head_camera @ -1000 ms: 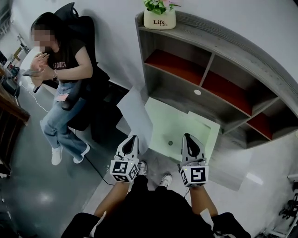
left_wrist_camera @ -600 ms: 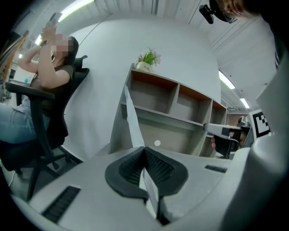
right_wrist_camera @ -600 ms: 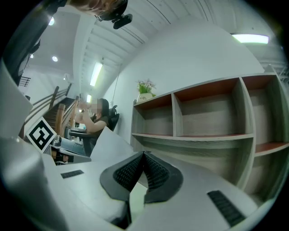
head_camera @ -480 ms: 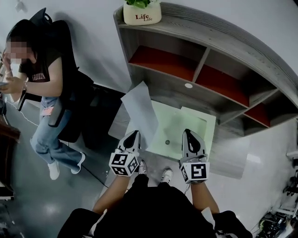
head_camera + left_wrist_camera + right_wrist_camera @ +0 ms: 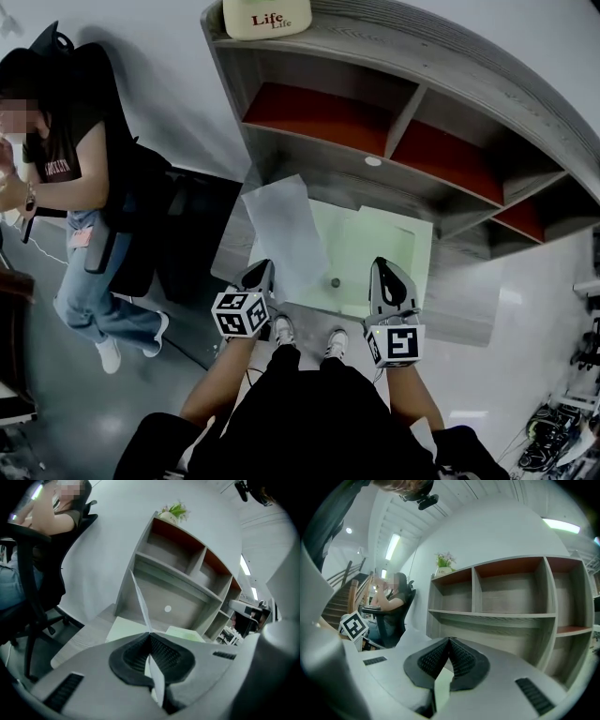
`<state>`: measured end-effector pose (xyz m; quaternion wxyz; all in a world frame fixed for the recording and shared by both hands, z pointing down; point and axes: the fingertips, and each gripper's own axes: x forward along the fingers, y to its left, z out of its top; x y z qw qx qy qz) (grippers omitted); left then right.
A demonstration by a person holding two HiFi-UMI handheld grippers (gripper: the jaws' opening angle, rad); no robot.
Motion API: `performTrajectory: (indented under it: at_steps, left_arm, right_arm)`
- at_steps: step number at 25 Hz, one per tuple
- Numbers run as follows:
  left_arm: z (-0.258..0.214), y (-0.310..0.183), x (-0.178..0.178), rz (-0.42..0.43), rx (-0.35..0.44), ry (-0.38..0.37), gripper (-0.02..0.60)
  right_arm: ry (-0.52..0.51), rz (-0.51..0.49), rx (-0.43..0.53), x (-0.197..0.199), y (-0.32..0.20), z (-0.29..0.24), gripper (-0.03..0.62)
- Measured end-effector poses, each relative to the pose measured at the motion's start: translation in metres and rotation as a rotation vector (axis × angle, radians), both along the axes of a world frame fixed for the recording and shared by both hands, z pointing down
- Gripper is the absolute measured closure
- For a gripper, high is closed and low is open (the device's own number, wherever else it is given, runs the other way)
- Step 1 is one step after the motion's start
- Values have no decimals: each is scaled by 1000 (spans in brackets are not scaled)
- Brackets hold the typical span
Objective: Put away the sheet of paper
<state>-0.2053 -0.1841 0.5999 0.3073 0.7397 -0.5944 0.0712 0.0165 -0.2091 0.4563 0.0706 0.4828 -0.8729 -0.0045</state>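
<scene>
Before the grey shelf unit (image 5: 403, 122), over a pale green tabletop (image 5: 380, 248), the left gripper (image 5: 261, 272) has its jaws pinching the sheet of paper (image 5: 286, 230). I'd lay it flat before letting go. The right gripper (image 5: 386, 272) has its jaws closed and empty.

a person (image 5: 66, 178) sits in a black office chair (image 5: 145, 202); a cream flower pot (image 5: 267, 19) reads "life".

A grey wooden shelf (image 5: 487, 89) with red back panels stands against the far wall. A cream pot (image 5: 267, 17) sits on its top at the left end, and a white disc (image 5: 373, 161) shows in the wide lower bay. Just near of it, a pale green top (image 5: 123, 629) carries a lighter green sheet (image 5: 384, 248) on its right and a small dark round thing (image 5: 335, 281) by its near edge. On the glossy grey floor (image 5: 75, 394) stands a black chair (image 5: 178, 244), far left.
</scene>
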Motion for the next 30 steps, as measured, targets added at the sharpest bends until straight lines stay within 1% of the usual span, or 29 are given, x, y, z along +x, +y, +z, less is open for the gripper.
performTrajectory:
  at_steps: [5, 11, 14, 20, 25, 30]
  left_arm:
    - [43, -9, -16, 50, -136, -50, 575]
    - [86, -19, -20, 147, -276, -141, 575]
    - [102, -21, -20, 191, -329, -176, 575]
    - [118, -26, -10, 240, -370, -189, 575]
    - [130, -31, -4, 256, -405, -258, 575]
    - [133, -37, 10, 293, -405, -285, 575]
  right_arm:
    - [20, 17, -7, -1, -4, 6, 577]
    - [39, 28, -23, -1, -6, 17, 577]
    - [49, 36, -26, 2, -8, 20, 577]
    - [48, 67, -35, 10, -11, 26, 577]
    - [51, 83, -53, 14, -10, 34, 577]
    - [46, 104, -64, 20, -11, 40, 577]
